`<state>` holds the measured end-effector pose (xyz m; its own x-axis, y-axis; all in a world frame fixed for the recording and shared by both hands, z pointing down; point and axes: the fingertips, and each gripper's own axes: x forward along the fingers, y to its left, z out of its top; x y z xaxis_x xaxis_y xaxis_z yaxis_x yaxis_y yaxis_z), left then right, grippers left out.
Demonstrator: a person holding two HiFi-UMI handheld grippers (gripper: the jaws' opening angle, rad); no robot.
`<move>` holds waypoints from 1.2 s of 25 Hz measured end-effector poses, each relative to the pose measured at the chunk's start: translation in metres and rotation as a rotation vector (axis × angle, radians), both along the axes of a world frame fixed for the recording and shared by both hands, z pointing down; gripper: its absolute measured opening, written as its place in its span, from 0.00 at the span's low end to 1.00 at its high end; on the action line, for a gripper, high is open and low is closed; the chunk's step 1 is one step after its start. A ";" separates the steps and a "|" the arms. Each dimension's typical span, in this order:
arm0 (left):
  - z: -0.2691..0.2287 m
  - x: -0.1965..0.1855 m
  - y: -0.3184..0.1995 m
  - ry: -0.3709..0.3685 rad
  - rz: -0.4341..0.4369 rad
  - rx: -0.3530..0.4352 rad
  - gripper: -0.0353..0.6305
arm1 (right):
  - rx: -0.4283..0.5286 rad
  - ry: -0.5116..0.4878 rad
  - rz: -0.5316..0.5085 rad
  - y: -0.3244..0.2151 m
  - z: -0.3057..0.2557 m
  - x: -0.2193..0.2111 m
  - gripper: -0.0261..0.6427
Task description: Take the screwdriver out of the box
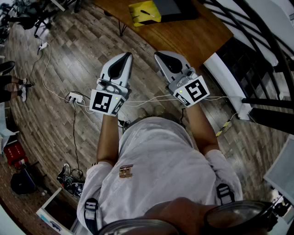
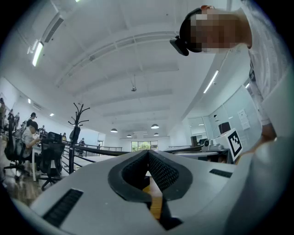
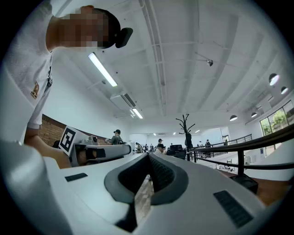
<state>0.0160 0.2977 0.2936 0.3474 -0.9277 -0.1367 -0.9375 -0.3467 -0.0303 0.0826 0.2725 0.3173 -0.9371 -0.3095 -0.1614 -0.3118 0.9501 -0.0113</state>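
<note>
The wooden desk (image 1: 197, 34) stood ahead of the person, well apart from both tools. On it lay the yellow box (image 1: 143, 13); whether the screwdriver was inside could not be told. The left tool (image 1: 125, 57) and right tool (image 1: 158, 55) were each pressed together on nothing, so the task looked unstarted.

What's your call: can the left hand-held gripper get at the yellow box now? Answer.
Probably not yet: left hand-held gripper hangs over floor, short of the table; nothing blocks the yellow box.
</note>
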 end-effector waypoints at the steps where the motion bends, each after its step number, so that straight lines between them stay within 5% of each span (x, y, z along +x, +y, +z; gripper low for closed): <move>1: 0.001 0.001 -0.001 -0.001 -0.002 0.001 0.08 | 0.002 0.000 0.000 -0.001 0.001 0.001 0.08; 16: 0.005 0.009 -0.014 0.006 -0.013 -0.009 0.08 | -0.007 -0.012 -0.015 -0.010 0.002 0.014 0.09; 30: 0.021 0.041 -0.076 -0.027 -0.048 -0.017 0.08 | -0.021 -0.019 -0.019 -0.074 0.023 0.058 0.09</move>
